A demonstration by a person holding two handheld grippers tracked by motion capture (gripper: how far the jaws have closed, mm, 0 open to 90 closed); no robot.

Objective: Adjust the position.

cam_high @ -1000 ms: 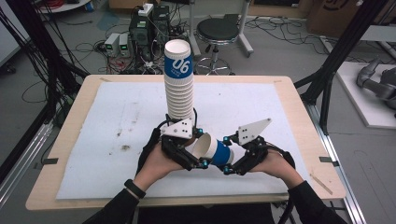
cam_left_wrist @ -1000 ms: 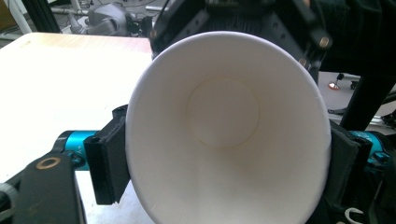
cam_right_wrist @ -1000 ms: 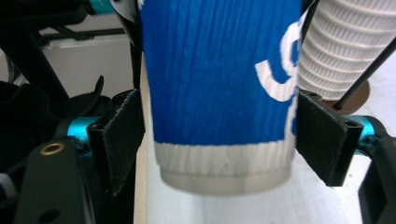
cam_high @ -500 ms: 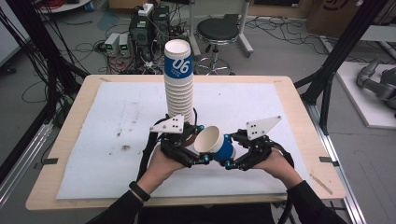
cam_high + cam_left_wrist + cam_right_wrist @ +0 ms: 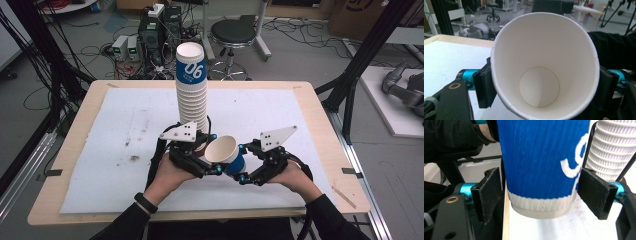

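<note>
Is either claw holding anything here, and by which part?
The left claw, its jaws having just closed further, grips the paper cup by its sides near the rim. The right claw, its jaws having just opened, stands clear around the cup's bottom end.

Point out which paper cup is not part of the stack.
The single blue paper cup, tilted with its open mouth showing, between the two hand-held grippers; the other cups sit nested upside down in the tall stack behind it.

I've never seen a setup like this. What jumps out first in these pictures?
A tall stack of paper cups stands at the middle of the white table mat, its top cup blue with "06". Just in front of it, a single blue paper cup is between the left claw and the right claw, its open mouth tipped up toward the left claw's camera.
</note>
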